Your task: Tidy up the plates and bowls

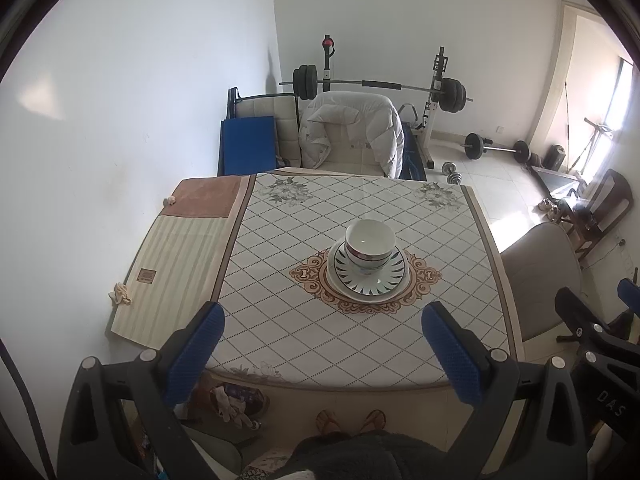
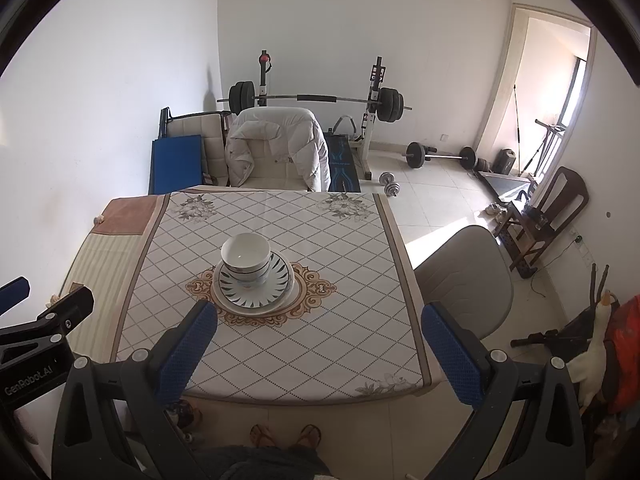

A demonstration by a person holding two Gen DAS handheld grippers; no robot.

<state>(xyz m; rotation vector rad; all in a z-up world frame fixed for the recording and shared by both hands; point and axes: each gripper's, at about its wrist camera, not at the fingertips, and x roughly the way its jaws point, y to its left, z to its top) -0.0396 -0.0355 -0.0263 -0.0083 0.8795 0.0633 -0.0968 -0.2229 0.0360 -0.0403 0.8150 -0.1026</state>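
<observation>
A stack of white bowls (image 1: 369,245) with coloured bands stands on a plate with dark leaf marks (image 1: 374,278), which lies on a larger plain white plate (image 1: 362,298), at the middle of the table. The stack also shows in the right wrist view: bowls (image 2: 246,258), patterned plate (image 2: 256,292). My left gripper (image 1: 323,320) is open and empty, held above the table's near edge, well short of the stack. My right gripper (image 2: 319,318) is open and empty, to the right of and nearer than the stack. The right gripper shows at the left view's edge (image 1: 592,332).
The table (image 1: 280,320) has a diamond-pattern cloth and a striped mat (image 1: 176,264) on its left. A chair with a white jacket (image 1: 352,136) stands at the far side, a grey chair (image 2: 464,280) at the right. Weights lie on the floor behind.
</observation>
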